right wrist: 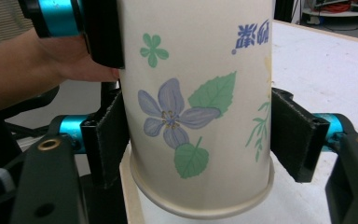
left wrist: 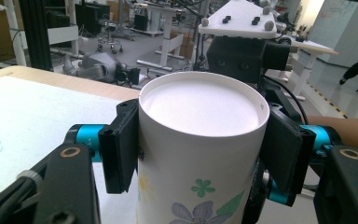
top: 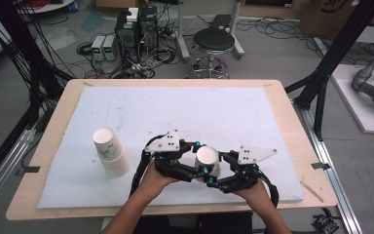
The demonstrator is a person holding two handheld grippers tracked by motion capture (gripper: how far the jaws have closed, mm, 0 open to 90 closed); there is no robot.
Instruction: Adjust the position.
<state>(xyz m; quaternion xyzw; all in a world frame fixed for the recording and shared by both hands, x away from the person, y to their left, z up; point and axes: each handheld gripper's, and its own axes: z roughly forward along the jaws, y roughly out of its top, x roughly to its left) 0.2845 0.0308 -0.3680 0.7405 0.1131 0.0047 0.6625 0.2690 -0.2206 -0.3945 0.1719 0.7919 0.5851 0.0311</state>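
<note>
Paper cup (top: 207,160), base hidden, clamped by left hand-held gripper (left wrist: 200,154) and right hand-held gripper (right wrist: 200,135).

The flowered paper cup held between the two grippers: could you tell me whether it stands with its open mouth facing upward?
No. The flowered paper cup is upside down: its rolled rim is at the bottom and its print is inverted.

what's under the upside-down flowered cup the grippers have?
The flowered cup is inverted, rim down, with a second rim just below it, apparently another cup nested inside. Both grippers' jaws clamp its sides. Its inside is hidden.
</note>
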